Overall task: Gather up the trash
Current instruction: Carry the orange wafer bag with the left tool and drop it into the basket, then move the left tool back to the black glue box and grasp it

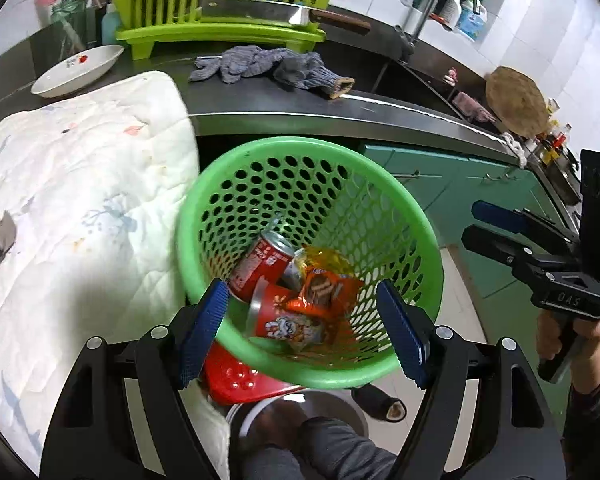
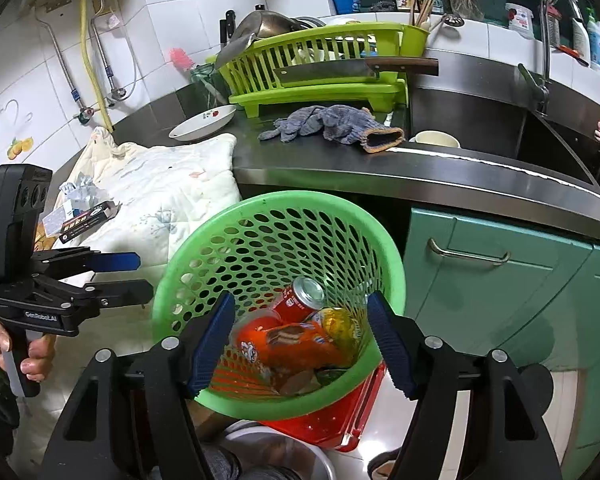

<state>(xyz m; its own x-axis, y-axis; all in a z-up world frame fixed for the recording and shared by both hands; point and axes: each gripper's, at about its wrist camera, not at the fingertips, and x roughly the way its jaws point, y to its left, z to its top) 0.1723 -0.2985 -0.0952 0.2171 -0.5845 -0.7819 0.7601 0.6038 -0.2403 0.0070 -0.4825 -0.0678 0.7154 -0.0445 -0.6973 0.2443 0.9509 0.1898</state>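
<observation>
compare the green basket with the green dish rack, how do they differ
The green basket is round with hole-punched walls; the dish rack is long with slatted sides. The basket sits tilted below the counter edge, holding a red can and wrappers; the rack stands level on the counter with a cleaver across it. Both are green plastic.

Green perforated basket (image 1: 236, 184); red can (image 1: 260, 266); possibly orange wrapper (image 1: 326, 290).

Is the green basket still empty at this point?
No: in the left wrist view the green basket already holds a red soda can, an orange snack wrapper and a red cup.
</observation>
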